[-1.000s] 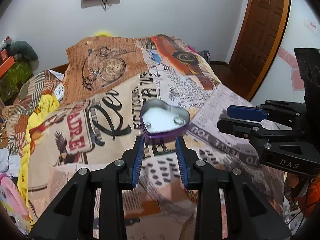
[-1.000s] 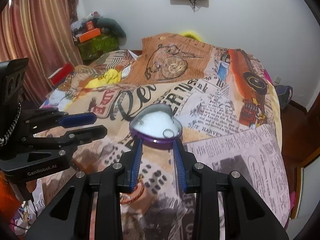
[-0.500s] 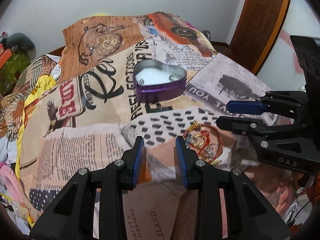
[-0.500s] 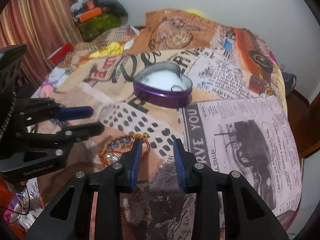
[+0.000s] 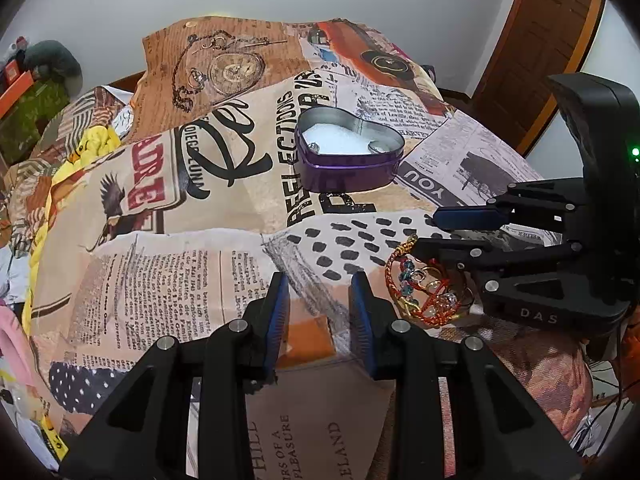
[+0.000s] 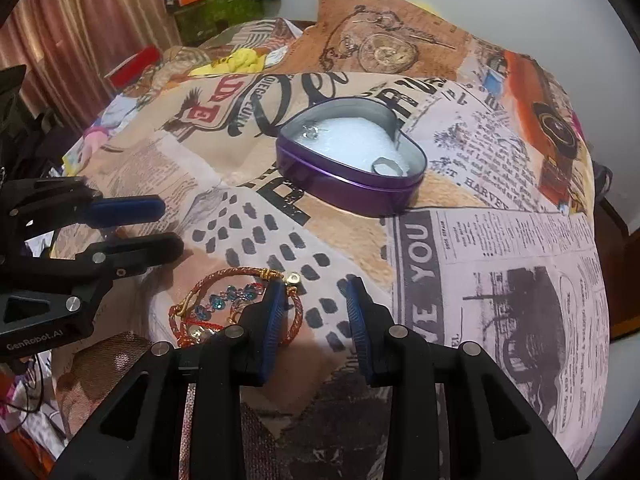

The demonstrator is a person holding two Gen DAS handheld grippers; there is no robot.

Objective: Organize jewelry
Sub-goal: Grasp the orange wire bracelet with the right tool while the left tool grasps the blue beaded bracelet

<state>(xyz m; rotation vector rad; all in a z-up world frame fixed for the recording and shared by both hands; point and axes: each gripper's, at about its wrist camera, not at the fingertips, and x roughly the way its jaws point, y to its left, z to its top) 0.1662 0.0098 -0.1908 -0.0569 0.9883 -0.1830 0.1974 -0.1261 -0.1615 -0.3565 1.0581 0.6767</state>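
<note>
Two grippers: both hover over the printed bedspread (image 5: pixel 168 248), each with a moderate gap between its blue pads and nothing gripped.
Right gripper (image 6: pixel 316 312): pads stand apart and empty; the left pad (image 6: pixel 276 320) overlaps the near right edge of the bracelet pile (image 6: pixel 236 304) in this view, though whether it touches cannot be told. The tilt downward suits a pick from the heap, judging by the task.
Left gripper (image 5: pixel 320 312): fingers part-way apart over bare cloth, holding nothing; it sits to the left of the pile, probably waiting or ready to steady things.
Bracelet pile: a red and gold twisted bangle with blue beads and small gold rings, tangled together on the cloth near the camera, between the two grippers. Seen from the left wrist, the right gripper's fingers lie across its far edge.
Heart tin (image 6: pixel 352 164): purple, lid off, white padding inside, standing farther back on the bed, well apart from the pile. Its open top faces up, so pieces can likely be dropped straight in.
Already in the tin: a small sparkling earring or stud (image 6: pixel 311 131) at the left lobe and a silver ring (image 6: pixel 386 167) at the near right edge.
Obstacles: the tangle itself looks the main risk, since lifting one bangle may drag others; the soft, wrinkled cloth gives little support under thin pieces.
Surroundings: a wooden door (image 5: pixel 544 40) far right, curtains (image 6: pixel 80 20) far left, cluttered boxes beyond the bed.
</note>
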